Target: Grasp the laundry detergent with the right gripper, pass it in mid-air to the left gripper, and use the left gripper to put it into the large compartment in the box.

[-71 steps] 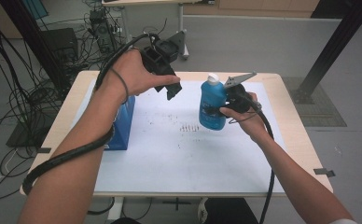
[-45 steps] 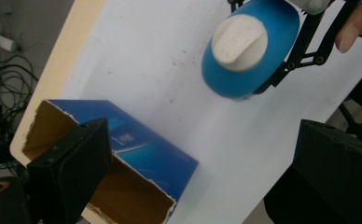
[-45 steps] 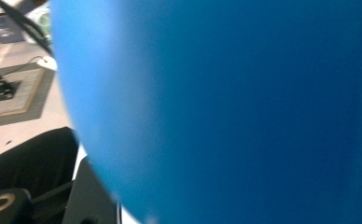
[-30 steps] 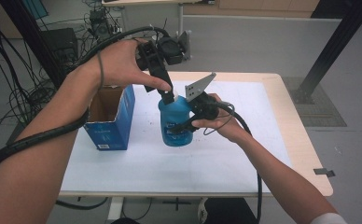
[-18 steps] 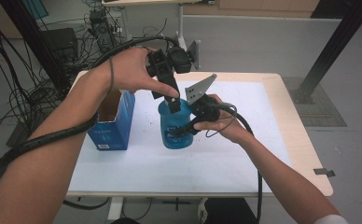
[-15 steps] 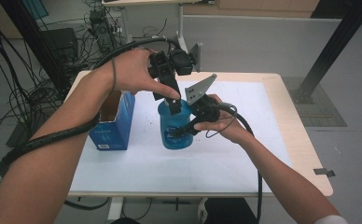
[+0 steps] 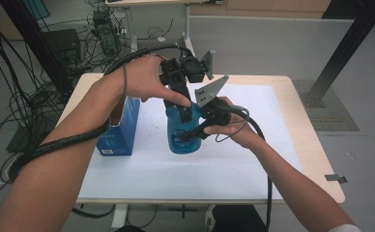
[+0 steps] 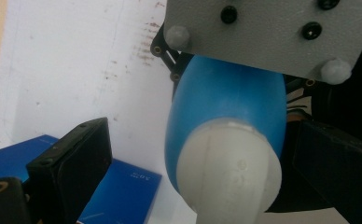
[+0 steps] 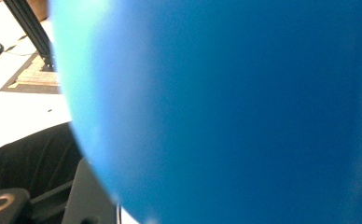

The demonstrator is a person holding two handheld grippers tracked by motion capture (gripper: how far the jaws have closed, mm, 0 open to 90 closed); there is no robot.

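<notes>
On the desk (image 7: 292, 145), on its white mat and just beside the open blue carton (image 7: 120, 130), stands your blue plastic bottle (image 7: 181, 137), upright, with its white cap (image 8: 228, 170) at the top. Judge the bottle as a rigid but thin-walled thing: smooth, rounded, probably slippery, and liable to dent or twist if you squeeze hard (how full it is cannot be told, so assume it has some weight). Your right gripper (image 7: 193, 135) is closed on the belly of the bottle from the side, which is the sensible place to steady it, low and wide. Your left gripper (image 7: 185, 107) hangs over the top, its jaws standing apart to either side of the cap and not pressing on it. The cap is the smaller, stiffer piece, ribbed along its side it seems, so it should take a firmer pinch; take it square across its widest part, keeping the bottle pinned so it cannot spin.
</notes>
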